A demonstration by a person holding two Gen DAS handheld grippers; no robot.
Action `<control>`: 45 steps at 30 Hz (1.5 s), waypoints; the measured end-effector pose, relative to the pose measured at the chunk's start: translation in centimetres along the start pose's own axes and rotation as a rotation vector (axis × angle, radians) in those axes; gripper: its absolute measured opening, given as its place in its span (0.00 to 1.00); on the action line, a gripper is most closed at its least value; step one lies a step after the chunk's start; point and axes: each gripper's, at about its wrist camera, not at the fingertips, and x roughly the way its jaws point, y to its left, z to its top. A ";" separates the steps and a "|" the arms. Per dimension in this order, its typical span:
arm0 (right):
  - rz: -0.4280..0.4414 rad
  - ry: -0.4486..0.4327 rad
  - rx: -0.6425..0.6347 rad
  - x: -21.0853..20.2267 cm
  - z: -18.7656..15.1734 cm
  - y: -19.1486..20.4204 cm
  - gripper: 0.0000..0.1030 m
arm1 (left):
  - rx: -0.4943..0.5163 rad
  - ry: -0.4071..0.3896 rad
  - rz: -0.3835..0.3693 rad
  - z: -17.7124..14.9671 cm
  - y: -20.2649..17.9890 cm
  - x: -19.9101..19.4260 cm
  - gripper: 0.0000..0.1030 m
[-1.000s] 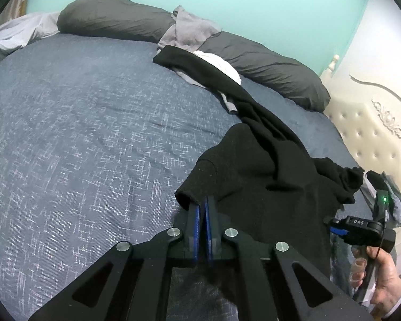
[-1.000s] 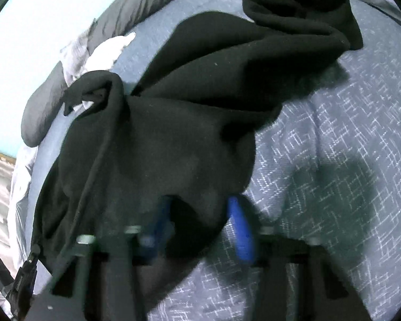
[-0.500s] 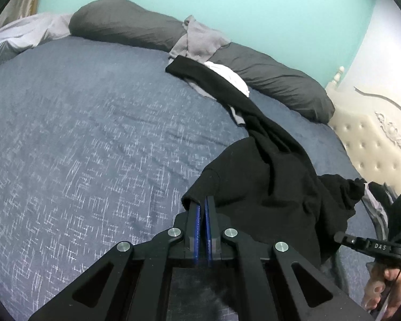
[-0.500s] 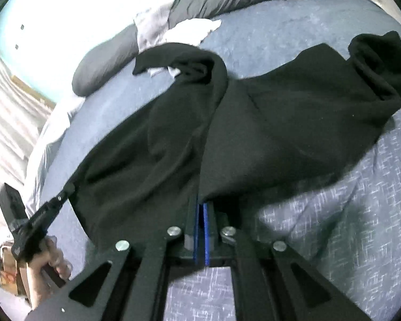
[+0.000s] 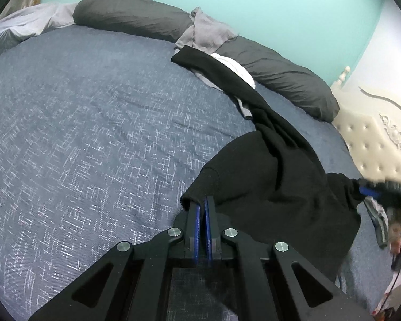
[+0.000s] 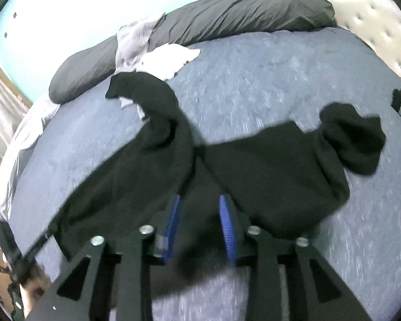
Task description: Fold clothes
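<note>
Left wrist view: the left gripper (image 5: 202,208) is clenched on a corner of the black garment (image 5: 278,187), which trails from the bed's (image 5: 93,139) centre toward the grey pillows (image 5: 280,77) at 1 o'clock. The other gripper shows blurred at 3 o'clock.

Right wrist view: the right gripper (image 6: 199,214) is opening, its blue pads (image 6: 227,227) apart with black garment (image 6: 267,171) cloth between them, not pressed. The garment spreads from 9 to 3 o'clock

left claw (image 5: 202,208) pinched tight on black cloth; right claw (image 6: 200,206) opening, cloth between its pads.
</note>
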 end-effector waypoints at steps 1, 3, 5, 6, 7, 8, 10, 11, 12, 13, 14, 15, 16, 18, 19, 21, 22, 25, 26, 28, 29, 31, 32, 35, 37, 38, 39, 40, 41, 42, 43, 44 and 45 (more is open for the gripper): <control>0.003 0.003 0.005 0.5 0.8 0.1 0.39 | -0.001 0.000 0.000 0.0 0.0 0.0 0.03; 0.007 0.010 0.004 1.8 2.4 0.7 0.43 | 0.003 0.001 0.003 0.0 0.0 0.1 0.03; 0.033 0.024 -0.010 3.6 3.7 1.5 0.44 | 0.007 0.003 0.005 0.0 -0.1 0.2 0.03; 0.038 0.028 -0.025 4.5 4.5 1.9 0.44 | 0.009 0.004 0.006 0.0 -0.1 0.2 0.03; 0.036 0.033 -0.050 5.3 5.3 2.5 0.44 | 0.009 0.005 0.007 0.0 -0.1 0.2 0.03; 0.027 0.040 -0.074 6.2 5.9 2.9 0.44 | 0.008 0.006 0.007 -0.1 0.0 0.3 0.03; -0.008 0.063 -0.124 8.2 6.9 3.6 0.44 | 0.004 0.008 0.006 0.0 0.1 0.4 0.03; -0.026 0.074 -0.149 9.2 7.4 4.0 0.44 | 0.003 0.009 0.006 0.0 0.1 0.4 0.03; -0.042 0.081 -0.171 10.0 7.9 4.3 0.44 | 0.003 0.009 0.006 0.0 0.1 0.4 0.03; -0.058 0.082 -0.189 10.7 8.2 4.6 0.44 | 0.003 0.010 0.005 -0.1 0.0 0.5 0.03; -0.069 0.083 -0.208 11.4 8.5 4.9 0.44 | 0.006 0.013 0.006 -0.1 0.0 0.6 0.03; -0.079 0.081 -0.231 12.0 8.9 5.3 0.44 | 0.011 0.016 0.007 -0.2 -0.1 0.7 0.03; -0.093 0.081 -0.254 12.7 9.1 5.7 0.44 | 0.016 0.019 0.008 -0.3 -0.2 0.8 0.03; -0.123 0.093 -0.296 14.0 9.4 6.4 0.44 | 0.012 0.023 0.008 -0.3 -0.1 1.0 0.03; -0.143 0.100 -0.318 14.7 9.5 6.8 0.44 | 0.008 0.024 0.009 -0.3 0.0 1.0 0.03; -0.189 0.112 -0.353 15.8 9.3 7.0 0.42 | 0.003 0.025 0.010 -0.4 0.1 1.1 0.03; -0.204 0.115 -0.361 16.1 9.2 7.0 0.26 | 0.004 0.025 0.011 -0.4 0.1 1.1 0.03; -0.207 0.114 -0.357 16.2 9.0 6.6 0.06 | 0.006 0.029 0.015 -0.4 0.0 1.3 0.03; -0.203 0.102 -0.355 15.9 9.0 6.5 0.04 | 0.007 0.029 0.016 -0.4 0.0 1.3 0.03; -0.184 0.047 -0.336 14.1 9.3 6.2 0.04 | 0.007 0.028 0.015 -0.3 -0.1 1.4 0.03; -0.173 0.019 -0.322 13.2 9.5 6.0 0.04 | 0.007 0.026 0.014 -0.3 -0.2 1.4 0.03; -0.144 -0.033 -0.281 10.9 9.9 5.5 0.04 | 0.006 0.023 0.012 -0.2 -0.4 1.3 0.03; -0.129 -0.058 -0.258 9.6 10.1 5.1 0.03 | 0.006 0.021 0.010 -0.2 -0.5 1.3 0.03; -0.092 -0.117 -0.193 6.1 10.0 3.9 0.03 | 0.011 0.019 0.003 -0.2 -0.8 1.2 0.03; -0.061 -0.149 -0.133 3.8 9.4 2.7 0.03 | 0.015 0.020 -0.003 -0.3 -1.0 1.2 0.03; -0.049 -0.160 -0.098 2.7 8.8 1.9 0.03 | 0.017 0.020 -0.006 -0.3 -1.0 1.2 0.03; -0.038 -0.171 -0.064 1.7 8.3 1.1 0.03 | 0.018 0.019 -0.007 -0.3 -1.1 1.1 0.03; -0.032 -0.168 -0.035 1.0 7.5 0.2 0.03 | 0.019 0.019 -0.007 -0.3 -1.1 1.1 0.03; -0.036 -0.147 -0.013 0.8 6.6 -0.6 0.03 | 0.019 0.019 -0.008 -0.3 -1.1 1.1 0.03; -0.044 -0.123 -0.001 0.8 5.8 -1.3 0.03 | 0.018 0.019 -0.008 -0.3 -1.1 1.1 0.03; -0.060 -0.091 -0.005 1.2 5.1 -1.8 0.03 | 0.018 0.020 -0.008 -0.3 -1.1 1.1 0.03; -0.077 -0.057 -0.011 1.7 4.4 -2.2 0.03 | 0.017 0.021 -0.008 -0.3 -1.1 1.1 0.03; -0.089 -0.030 -0.011 2.1 3.7 -2.6 0.03 | 0.016 0.020 -0.008 -0.3 -1.1 1.1 0.03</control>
